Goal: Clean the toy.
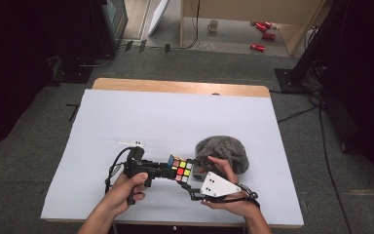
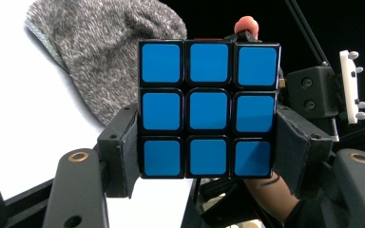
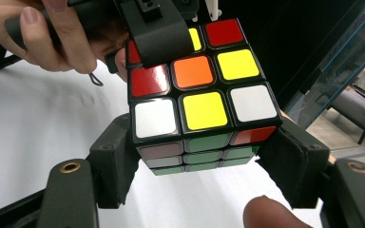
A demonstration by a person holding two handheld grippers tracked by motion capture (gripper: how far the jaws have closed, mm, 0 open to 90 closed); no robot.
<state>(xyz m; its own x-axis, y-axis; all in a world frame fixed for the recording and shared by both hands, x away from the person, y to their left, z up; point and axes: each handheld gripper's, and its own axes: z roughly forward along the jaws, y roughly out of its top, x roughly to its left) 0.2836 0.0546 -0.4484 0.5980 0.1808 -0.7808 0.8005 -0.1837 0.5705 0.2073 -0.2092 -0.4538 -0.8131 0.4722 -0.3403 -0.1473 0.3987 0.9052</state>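
Bench point(image 1: 126, 87): a wooden top under a white sheet point(image 1: 141, 122) that is covering nearly all of it.
Grey cloth point(image 1: 226, 148): lying bunched on the sheet, just behind the right hand; in the left gripper view it is sitting behind the cube.
Left hand-held gripper point(image 1: 168, 168): lying level above the near part of the sheet and pointing toward the other one; its jaws are pinching the cube from both sides, pads flat against it.
Right hand-held gripper point(image 3: 197, 161): meeting the cube from the opposite side; its jaws are flanking the cube's lower layer, and the pictures are not showing whether the pads are pressing on it.
Cube point(image 1: 180, 168): being held off the sheet between the two grippers; one face is showing all blue point(image 2: 208, 109), another a mix of red, orange, yellow and white.
Small white strip point(image 1: 130, 143): lying on the sheet, well left of the cloth.
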